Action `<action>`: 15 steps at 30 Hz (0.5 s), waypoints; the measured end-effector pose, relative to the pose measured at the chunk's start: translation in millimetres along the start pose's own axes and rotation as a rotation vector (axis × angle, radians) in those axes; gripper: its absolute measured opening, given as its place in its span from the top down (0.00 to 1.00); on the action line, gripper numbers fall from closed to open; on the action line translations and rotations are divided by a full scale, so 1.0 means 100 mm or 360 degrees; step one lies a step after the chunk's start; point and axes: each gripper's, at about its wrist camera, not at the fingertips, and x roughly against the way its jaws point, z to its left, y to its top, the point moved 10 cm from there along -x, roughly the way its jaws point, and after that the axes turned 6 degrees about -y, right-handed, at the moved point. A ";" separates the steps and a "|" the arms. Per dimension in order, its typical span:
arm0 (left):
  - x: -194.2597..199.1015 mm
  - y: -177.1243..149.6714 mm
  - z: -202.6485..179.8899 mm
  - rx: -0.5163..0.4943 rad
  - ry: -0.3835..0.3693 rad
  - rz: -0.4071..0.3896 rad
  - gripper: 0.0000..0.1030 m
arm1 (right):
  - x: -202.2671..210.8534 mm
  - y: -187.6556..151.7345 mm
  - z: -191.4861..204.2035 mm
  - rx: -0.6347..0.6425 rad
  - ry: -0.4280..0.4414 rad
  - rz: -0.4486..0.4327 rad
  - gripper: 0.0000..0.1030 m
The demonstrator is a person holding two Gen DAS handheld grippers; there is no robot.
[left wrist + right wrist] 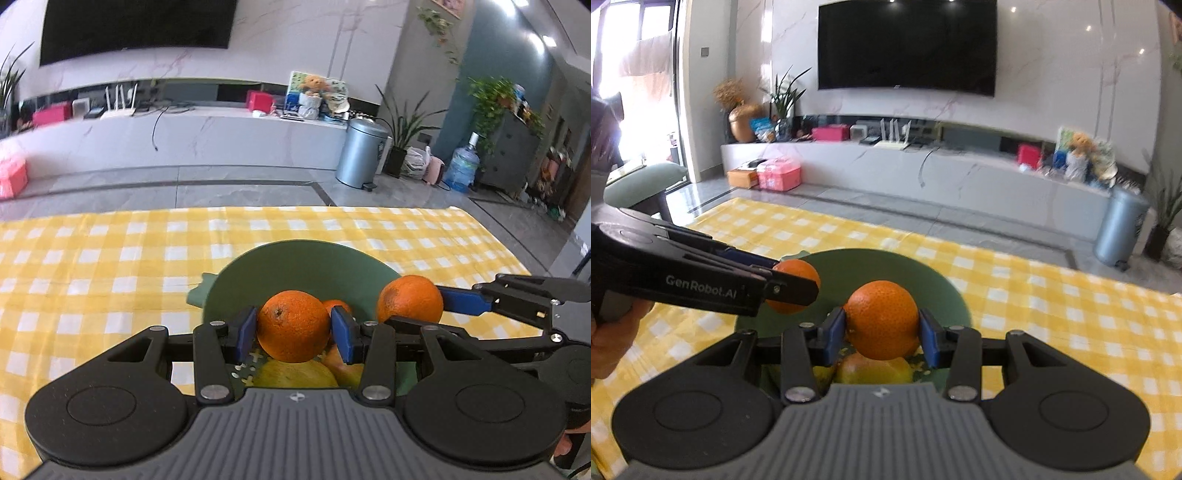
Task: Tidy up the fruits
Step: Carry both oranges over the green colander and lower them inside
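Observation:
My left gripper (293,328) is shut on an orange (293,325) and holds it just above the green bowl (295,262). My right gripper (882,330) is shut on a second orange (882,319) over the same bowl (894,266). Each gripper shows in the other's view: the right one with its orange (410,299) at the bowl's right, the left one with its orange (798,275) at the bowl's left. Yellow fruit (295,373) and a small orange fruit (338,306) lie in the bowl beneath them; the yellow fruit (875,367) also shows in the right wrist view.
The bowl stands on a yellow checked tablecloth (110,266) whose far edge meets the grey floor. A green cloth corner (199,291) sticks out beside the bowl. A metal bin (360,153) and a TV bench (923,166) stand beyond.

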 end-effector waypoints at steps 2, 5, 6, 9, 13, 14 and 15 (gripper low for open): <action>-0.03 -0.01 0.05 0.0012 0.0013 0.0009 0.52 | -0.11 0.03 -0.01 -0.0001 0.0020 0.0032 0.61; -0.07 -0.03 0.09 0.0015 0.0023 0.0030 0.52 | -0.27 0.05 0.04 0.0033 0.0056 0.0076 0.61; -0.08 -0.04 0.10 0.0019 0.0023 0.0041 0.52 | -0.32 0.06 0.07 0.0052 0.0072 0.0085 0.61; -0.10 -0.06 0.12 0.0012 0.0040 0.0059 0.52 | -0.46 0.05 0.14 0.0096 0.0108 0.0135 0.61; -0.14 -0.08 0.16 0.0010 0.0068 0.0076 0.52 | -0.61 0.01 0.21 0.0131 0.0105 0.0181 0.61; -0.16 -0.08 0.16 0.0005 0.0078 0.0088 0.52 | -0.66 -0.01 0.23 0.0146 0.0106 0.0195 0.61; -0.18 -0.10 0.16 -0.0008 0.0092 0.0102 0.52 | -0.69 -0.02 0.23 0.0159 0.0107 0.0206 0.61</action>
